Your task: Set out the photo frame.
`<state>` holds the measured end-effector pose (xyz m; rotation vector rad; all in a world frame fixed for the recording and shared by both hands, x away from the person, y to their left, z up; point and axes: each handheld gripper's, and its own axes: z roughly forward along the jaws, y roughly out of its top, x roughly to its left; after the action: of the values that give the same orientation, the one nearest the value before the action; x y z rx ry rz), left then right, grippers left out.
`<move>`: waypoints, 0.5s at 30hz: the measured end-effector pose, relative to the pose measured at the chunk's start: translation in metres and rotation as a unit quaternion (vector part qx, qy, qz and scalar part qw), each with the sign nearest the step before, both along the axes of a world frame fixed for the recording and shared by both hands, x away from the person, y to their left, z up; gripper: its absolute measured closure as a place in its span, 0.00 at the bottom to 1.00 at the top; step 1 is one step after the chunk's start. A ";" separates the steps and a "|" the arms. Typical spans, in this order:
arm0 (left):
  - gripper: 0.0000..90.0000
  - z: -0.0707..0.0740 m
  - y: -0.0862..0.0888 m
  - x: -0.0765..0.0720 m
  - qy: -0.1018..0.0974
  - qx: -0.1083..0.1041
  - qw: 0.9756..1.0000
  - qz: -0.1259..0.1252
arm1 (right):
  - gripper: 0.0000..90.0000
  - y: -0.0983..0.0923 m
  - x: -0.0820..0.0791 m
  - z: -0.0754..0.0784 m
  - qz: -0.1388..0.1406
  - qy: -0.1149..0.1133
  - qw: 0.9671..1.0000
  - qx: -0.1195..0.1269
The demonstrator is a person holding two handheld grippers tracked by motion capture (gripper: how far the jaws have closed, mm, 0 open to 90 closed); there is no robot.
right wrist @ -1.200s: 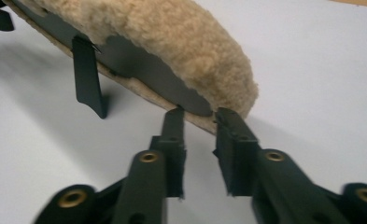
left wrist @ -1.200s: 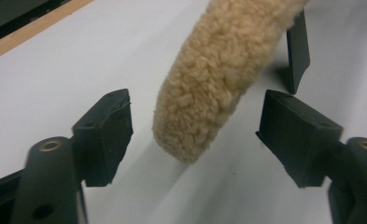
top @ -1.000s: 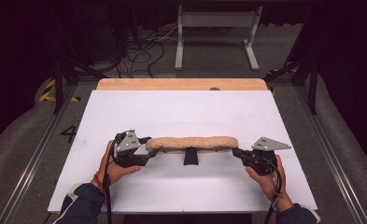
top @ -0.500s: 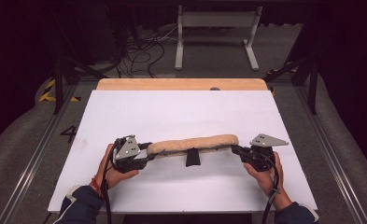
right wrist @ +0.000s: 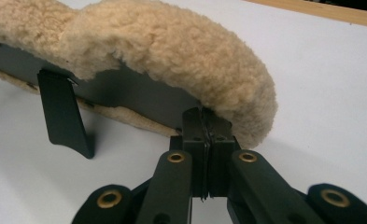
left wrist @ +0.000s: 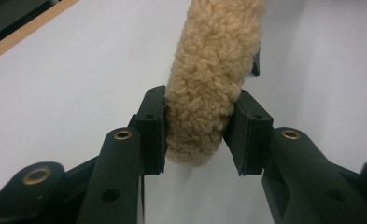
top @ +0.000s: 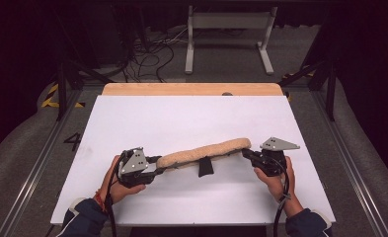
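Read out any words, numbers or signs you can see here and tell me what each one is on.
"4": a dark numeral on the grey floor left of the white table.
Yellow and black hazard stripes on the floor farther back: a marking, no words.
No text on the fleece pad or on either gripper.

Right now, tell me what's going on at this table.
A person is holding a long fleecy pad by its two ends over the white table, one gripper in each hand. The left gripper has just been closing its jaws around the pad's thick fleece end, and both pads now press into it. The right gripper is pinched shut on the thin dark backing edge at the other end. A black strap hangs down from the pad's middle toward the table.
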<state>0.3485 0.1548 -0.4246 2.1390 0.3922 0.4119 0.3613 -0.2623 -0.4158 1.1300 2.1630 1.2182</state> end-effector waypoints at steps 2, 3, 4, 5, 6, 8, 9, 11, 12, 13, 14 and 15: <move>0.69 0.000 0.000 -0.001 -0.003 0.004 1.000 -0.003 | 1.00 0.001 0.002 0.000 -0.002 -0.001 1.000 0.001; 0.69 0.000 -0.001 -0.002 -0.002 0.003 1.000 -0.005 | 1.00 0.001 0.004 0.000 -0.002 -0.001 1.000 0.002; 0.69 0.000 -0.002 -0.003 -0.001 0.002 1.000 -0.007 | 1.00 0.002 0.005 0.001 -0.003 -0.001 1.000 0.005; 0.69 0.000 -0.002 -0.003 -0.001 0.003 1.000 -0.010 | 1.00 0.002 0.006 0.001 -0.003 -0.003 1.000 0.004; 0.69 0.001 -0.003 -0.004 -0.002 0.006 1.000 -0.012 | 1.00 0.003 0.007 0.001 -0.005 -0.003 1.000 0.006; 0.69 0.001 -0.004 -0.005 -0.002 0.007 1.000 -0.015 | 1.00 0.003 0.009 0.001 -0.005 -0.003 1.000 0.007; 0.69 0.001 -0.004 -0.006 -0.001 0.007 1.000 -0.017 | 1.00 0.004 0.010 0.001 -0.005 -0.003 1.000 0.007; 0.69 0.001 -0.005 -0.008 0.000 0.009 1.000 -0.021 | 1.00 0.005 0.011 0.001 -0.006 -0.003 1.000 0.009; 0.69 0.001 -0.006 -0.009 0.002 0.007 1.000 -0.022 | 1.00 0.005 0.013 0.001 -0.006 -0.005 1.000 0.009; 0.69 0.001 -0.006 -0.009 0.001 0.008 1.000 -0.025 | 1.00 0.006 0.013 0.001 -0.006 -0.005 1.000 0.008; 0.69 0.001 -0.007 -0.010 0.001 0.010 1.000 -0.026 | 1.00 0.006 0.014 0.001 -0.005 -0.006 1.000 0.008; 0.69 0.001 -0.008 -0.011 0.001 0.010 1.000 -0.030 | 1.00 0.006 0.015 0.001 -0.005 -0.007 1.000 0.007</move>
<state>0.3378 0.1473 -0.4232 2.1659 0.3261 0.3819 0.3763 -0.2561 -0.4147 1.1332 2.1400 1.2339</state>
